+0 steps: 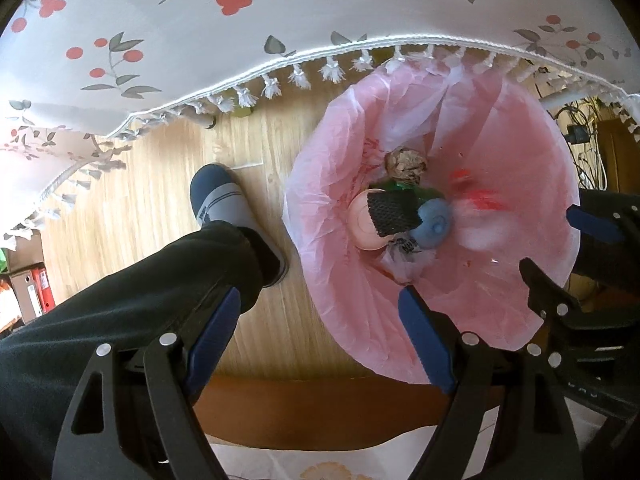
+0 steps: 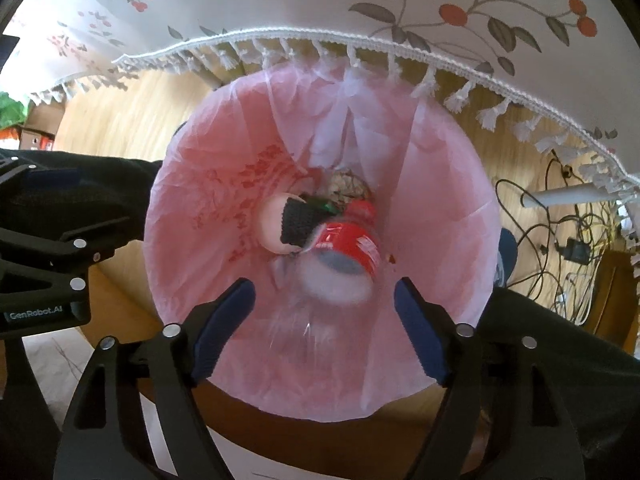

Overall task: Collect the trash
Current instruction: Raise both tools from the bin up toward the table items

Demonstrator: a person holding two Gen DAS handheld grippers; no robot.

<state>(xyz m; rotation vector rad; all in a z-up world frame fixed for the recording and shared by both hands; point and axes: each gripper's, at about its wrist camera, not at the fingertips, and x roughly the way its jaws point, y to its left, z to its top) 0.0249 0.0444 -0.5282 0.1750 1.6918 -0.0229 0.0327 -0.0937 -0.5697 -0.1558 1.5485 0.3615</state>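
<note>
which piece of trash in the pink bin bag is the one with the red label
The clear plastic bottle, blurred, below the open right gripper. Its red wrap sets it apart from the crumpled paper ball and the pale round piece with black mesh.

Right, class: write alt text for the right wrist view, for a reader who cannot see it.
An open right hand-held gripper points down into a bin lined with a pink bag, where a blurred red-labelled plastic bottle sits above other trash. A cherry-print tablecloth with a tasselled edge hangs behind.
</note>
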